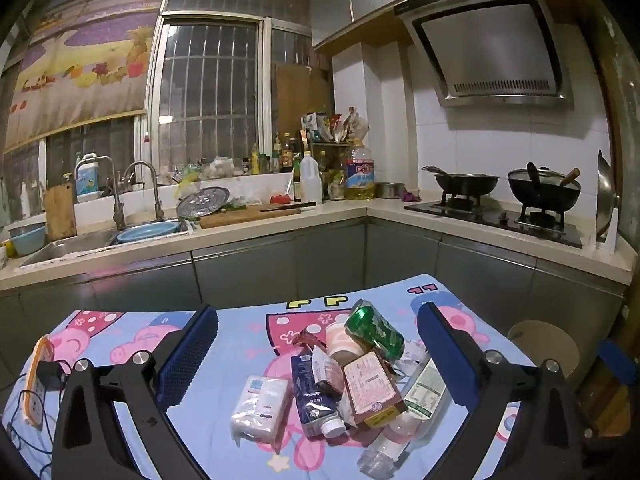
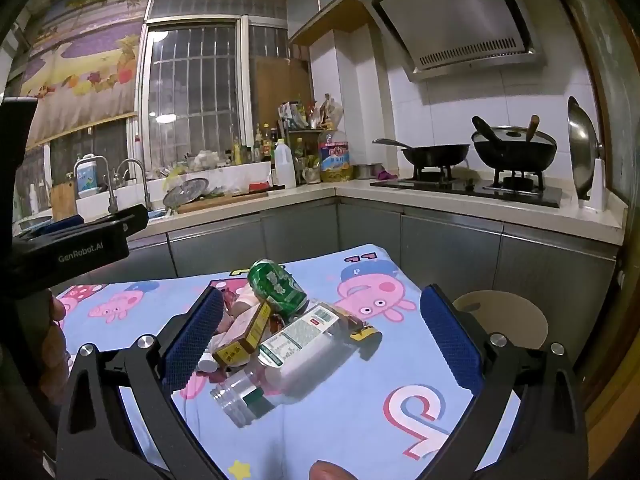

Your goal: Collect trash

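A heap of trash lies on a table under a blue cartoon-pig cloth (image 1: 240, 332): a crushed green can (image 1: 374, 330), a brown carton (image 1: 370, 388), a dark blue tube (image 1: 312, 396), a white tissue pack (image 1: 262, 406) and a clear plastic bottle (image 1: 404, 420). My left gripper (image 1: 318, 354) hovers open over the heap, its blue pads wide on either side. In the right wrist view the green can (image 2: 276, 286), the carton (image 2: 246, 338) and the clear bottle (image 2: 288, 356) lie between the open fingers of my right gripper (image 2: 322, 338), which touches nothing.
An orange-edged power strip with cables (image 1: 38, 380) lies at the cloth's left end. A round stool (image 2: 502, 318) stands right of the table. Behind runs the counter with a sink (image 1: 68, 244), a cutting board (image 1: 248, 214) and a stove with two pans (image 1: 500, 200). The left gripper's body (image 2: 68, 240) and a hand (image 2: 56, 344) show at left.
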A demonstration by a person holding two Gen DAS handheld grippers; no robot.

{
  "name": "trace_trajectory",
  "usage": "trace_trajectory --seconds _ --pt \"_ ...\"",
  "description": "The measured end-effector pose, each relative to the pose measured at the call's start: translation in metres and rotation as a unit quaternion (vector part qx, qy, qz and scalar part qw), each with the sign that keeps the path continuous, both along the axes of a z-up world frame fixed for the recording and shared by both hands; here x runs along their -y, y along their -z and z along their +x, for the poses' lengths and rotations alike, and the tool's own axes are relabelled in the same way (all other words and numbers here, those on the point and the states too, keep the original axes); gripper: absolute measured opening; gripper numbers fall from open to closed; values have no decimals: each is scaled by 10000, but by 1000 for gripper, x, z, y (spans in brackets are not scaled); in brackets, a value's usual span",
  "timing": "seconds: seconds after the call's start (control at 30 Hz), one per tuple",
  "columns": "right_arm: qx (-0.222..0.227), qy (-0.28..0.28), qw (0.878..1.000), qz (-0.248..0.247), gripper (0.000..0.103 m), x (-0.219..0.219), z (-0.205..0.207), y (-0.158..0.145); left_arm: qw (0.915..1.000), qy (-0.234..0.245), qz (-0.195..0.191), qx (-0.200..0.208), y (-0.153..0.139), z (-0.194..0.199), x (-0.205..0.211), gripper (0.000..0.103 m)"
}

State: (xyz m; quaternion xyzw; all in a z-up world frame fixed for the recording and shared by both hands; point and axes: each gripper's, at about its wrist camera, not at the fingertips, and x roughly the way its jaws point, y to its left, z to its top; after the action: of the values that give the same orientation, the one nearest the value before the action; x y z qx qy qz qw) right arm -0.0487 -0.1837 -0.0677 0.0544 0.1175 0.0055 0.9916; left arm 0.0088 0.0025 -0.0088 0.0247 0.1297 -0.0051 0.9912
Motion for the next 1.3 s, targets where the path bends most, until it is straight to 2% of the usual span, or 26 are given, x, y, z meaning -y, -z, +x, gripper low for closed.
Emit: trace_trajectory --seconds 0.23,0.33,0.57,0.8,0.93,1.03,1.2,1.27,1.3 --pt "-82 -18 10000 37 97 1 2 4 10000 -19 38 31 4 1 -1 99" --pt "-131 -25 9999 59 97 0 3 4 10000 9 -4 -75 7 3 -1 99" --pt "-247 -24 9996 132 97 2 6 7 9990 0 -351 -294 15 9 -8 99" --pt "-484 -30 9986 212 97 5 11 19 9987 -258 -256 -355 30 14 -14 99" --pt "-881 -116 9952 406 97 8 14 35 9973 -417 -201 -567 54 15 -29 99" --pt "-1165 -205 9916 516 97 10 14 50 9938 -551 -203 -941 83 12 -42 99" --pt "-1244 -237 9886 817 97 16 13 62 9879 -493 -258 -1450 127 -8 -45 99" --pt "-1270 -441 9868 900 97 13 12 66 9867 -410 -312 -1540 141 -21 -43 99" --pt "-1313 -715 9845 914 97 8 13 67 9868 -383 -279 -1548 143 -24 -41 99"
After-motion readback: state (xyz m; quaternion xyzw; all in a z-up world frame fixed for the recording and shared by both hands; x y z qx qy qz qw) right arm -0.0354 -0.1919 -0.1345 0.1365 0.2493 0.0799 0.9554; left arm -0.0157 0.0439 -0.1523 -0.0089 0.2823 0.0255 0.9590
